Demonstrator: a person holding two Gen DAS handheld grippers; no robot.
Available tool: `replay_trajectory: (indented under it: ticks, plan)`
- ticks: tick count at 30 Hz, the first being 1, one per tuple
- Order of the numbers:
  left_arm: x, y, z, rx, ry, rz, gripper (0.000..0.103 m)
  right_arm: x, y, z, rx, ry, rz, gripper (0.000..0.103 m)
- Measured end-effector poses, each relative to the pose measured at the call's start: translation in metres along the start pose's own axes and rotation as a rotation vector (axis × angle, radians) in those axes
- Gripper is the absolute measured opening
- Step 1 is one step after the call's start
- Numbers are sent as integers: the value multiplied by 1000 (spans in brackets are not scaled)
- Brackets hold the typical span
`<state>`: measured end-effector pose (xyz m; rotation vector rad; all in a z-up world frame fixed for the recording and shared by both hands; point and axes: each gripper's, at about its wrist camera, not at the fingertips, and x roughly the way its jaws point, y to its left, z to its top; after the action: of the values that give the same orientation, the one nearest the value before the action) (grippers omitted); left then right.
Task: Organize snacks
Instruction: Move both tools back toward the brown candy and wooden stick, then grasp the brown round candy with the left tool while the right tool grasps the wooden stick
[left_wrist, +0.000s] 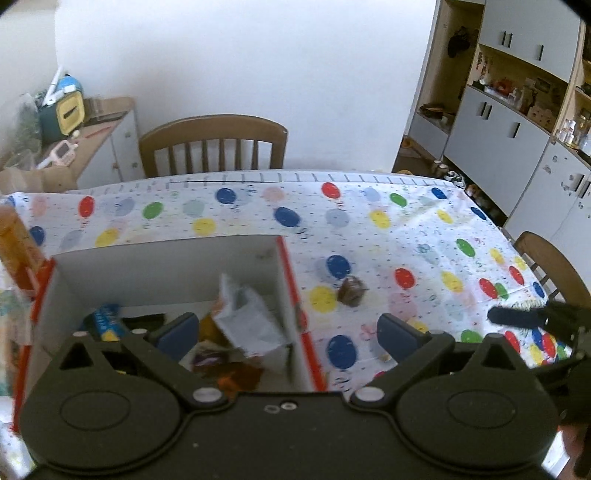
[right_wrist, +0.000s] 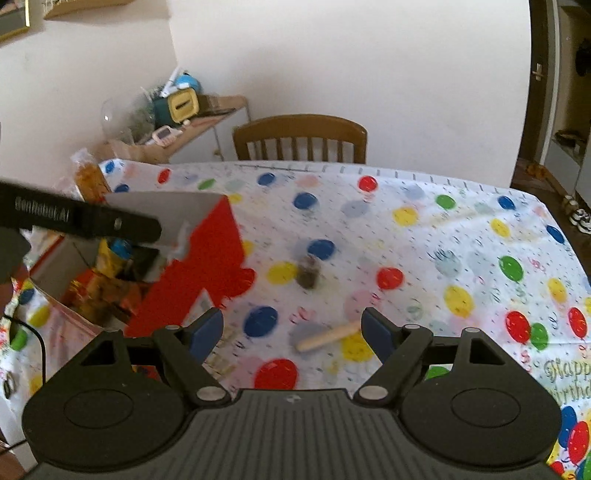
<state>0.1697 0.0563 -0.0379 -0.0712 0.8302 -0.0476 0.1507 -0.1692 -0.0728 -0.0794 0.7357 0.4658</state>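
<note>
While the left gripper gapes wide above the red box | right gripper wide, empty, above the stick | brown snack farther.

Light: bright, even daylight is thrown on the wall; shadows are kept faint.
Blur: the box, the pouch and the brown snack are smeared by motion.
Distortion: edges are bowed and corners blackened by the fisheye.
</note>
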Motion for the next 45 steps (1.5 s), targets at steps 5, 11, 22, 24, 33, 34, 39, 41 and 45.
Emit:
replay_trajectory:
  ticks: [5, 11, 22, 24, 33, 34, 39, 41, 45]
  plan:
    - [16, -21, 8, -3, 0, -12, 102, 8, -14, -8, 13, 19, -31, 82]
    - [44, -44, 15, -2, 10, -26, 102, 28, -32, -11, 41, 63, -73, 82]
    - [102, -75, 32, 15, 67, -1, 102, 74, -45, -12, 94, 134, -94, 82]
    - [114, -75, 34, 2, 88, 0, 100, 81, -44, -11, 94, 144, -95, 82]
    - [156, -81, 38, 6, 154, 47, 91, 111, -44, -9, 131, 195, -101, 70]
    - [159, -84, 38, 22, 156, 44, 88, 114, -44, -8, 133, 200, -103, 67]
    - [177, -88, 40, 15, 209, 39, 79, 126, -39, -5, 139, 218, -105, 60]
    - [185, -88, 39, 14, 226, 36, 75, 130, -37, -5, 130, 232, -121, 55]
    - [201, -82, 37, -20, 273, 39, 64, 135, -32, -8, 118, 245, -131, 46]
